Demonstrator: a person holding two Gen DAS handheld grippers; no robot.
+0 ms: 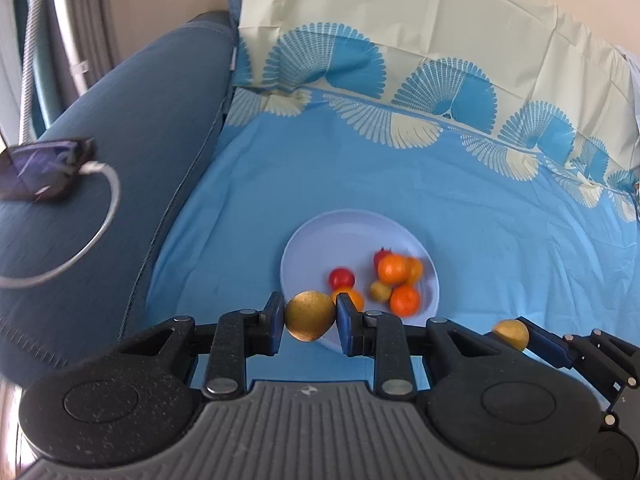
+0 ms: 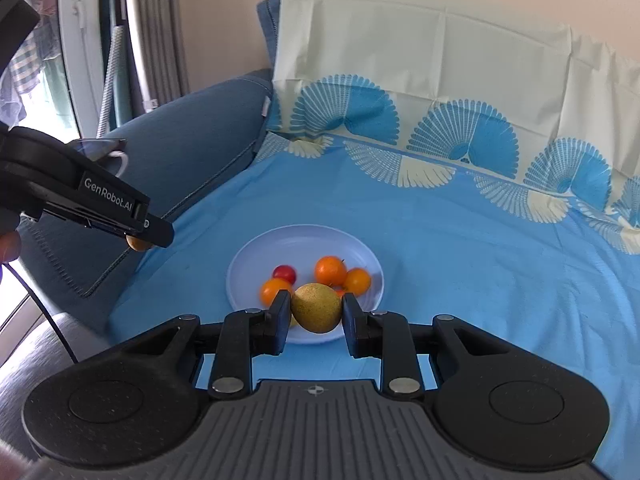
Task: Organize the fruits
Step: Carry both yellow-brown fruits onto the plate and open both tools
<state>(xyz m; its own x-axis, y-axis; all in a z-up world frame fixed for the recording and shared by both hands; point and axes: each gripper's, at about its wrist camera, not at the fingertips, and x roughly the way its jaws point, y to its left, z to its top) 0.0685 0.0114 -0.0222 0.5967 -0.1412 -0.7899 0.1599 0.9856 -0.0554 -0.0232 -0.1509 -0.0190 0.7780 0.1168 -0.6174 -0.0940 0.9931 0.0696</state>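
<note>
My left gripper (image 1: 310,318) has its jaws clamped on a pear (image 1: 309,315); my right gripper (image 2: 316,314) clamps another pear (image 2: 316,307). Beyond both jaws, the plate (image 2: 256,258) holds oranges (image 2: 330,270).

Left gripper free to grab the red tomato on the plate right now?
Probably not. The left gripper is already shut on a pear, so its jaws are full. The tomato itself lies open on the plate, just beyond.
</note>
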